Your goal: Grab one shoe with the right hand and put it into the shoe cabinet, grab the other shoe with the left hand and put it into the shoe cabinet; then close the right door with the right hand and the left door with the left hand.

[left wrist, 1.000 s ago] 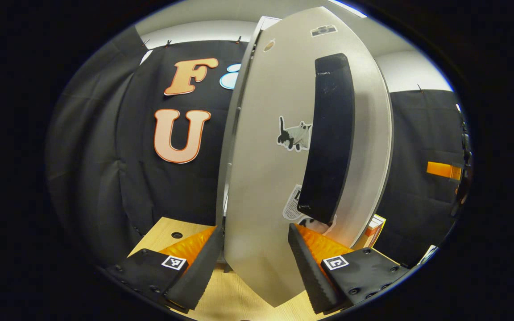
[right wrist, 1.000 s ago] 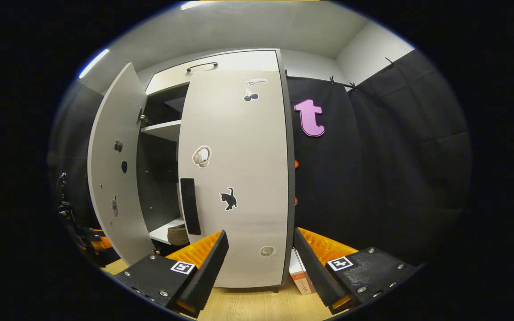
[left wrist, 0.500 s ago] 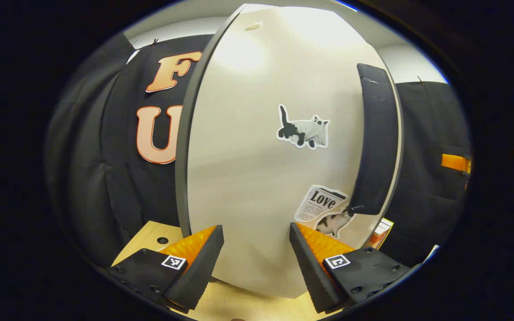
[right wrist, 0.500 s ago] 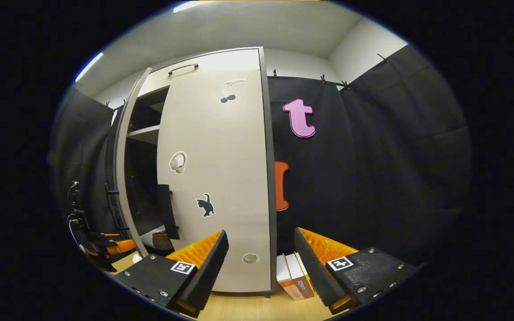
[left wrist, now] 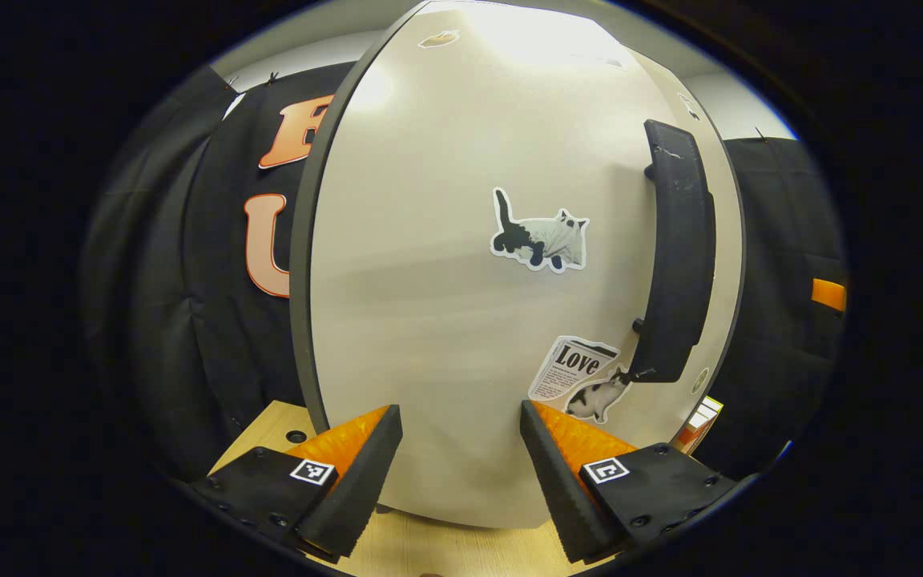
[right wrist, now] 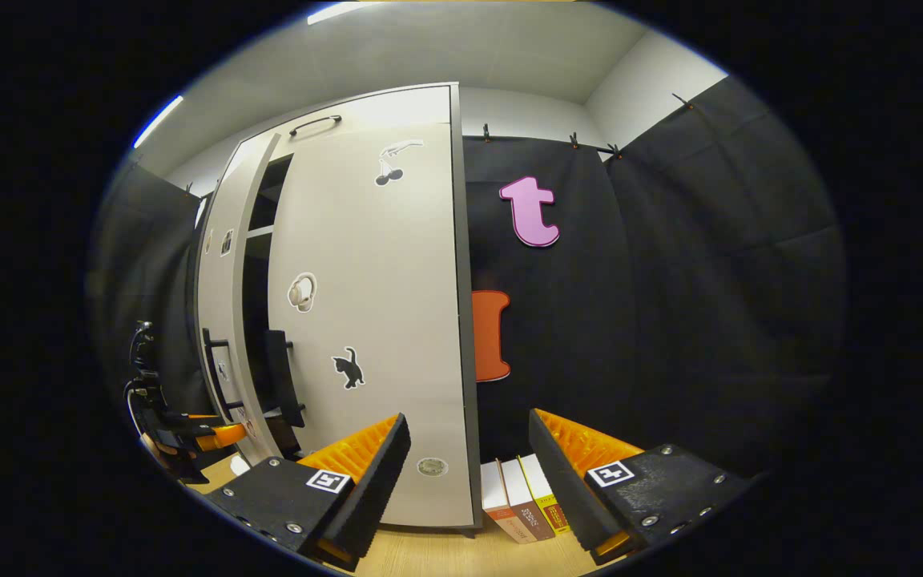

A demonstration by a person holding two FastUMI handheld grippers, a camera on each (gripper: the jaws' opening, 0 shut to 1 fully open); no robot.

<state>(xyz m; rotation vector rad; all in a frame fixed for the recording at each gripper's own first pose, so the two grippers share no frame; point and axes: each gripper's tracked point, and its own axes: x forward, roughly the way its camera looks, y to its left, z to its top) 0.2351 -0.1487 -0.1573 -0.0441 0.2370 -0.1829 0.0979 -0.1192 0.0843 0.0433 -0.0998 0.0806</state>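
A staged recording booth is shown rather than a lived-in home. Black cloth (right wrist: 670,304) is hung by clips from plain white walls (right wrist: 654,88), forming the backdrop on all sides. A pale shoe cabinet (right wrist: 381,320), decorated with stickers, is stood on a light wooden floor (right wrist: 445,553), and a few books (right wrist: 521,497) are set just beside it on the right.

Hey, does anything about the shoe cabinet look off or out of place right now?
Only the left door: it stands slightly ajar, a dark gap between it and the shut right door. Nothing looks damaged or spilled.
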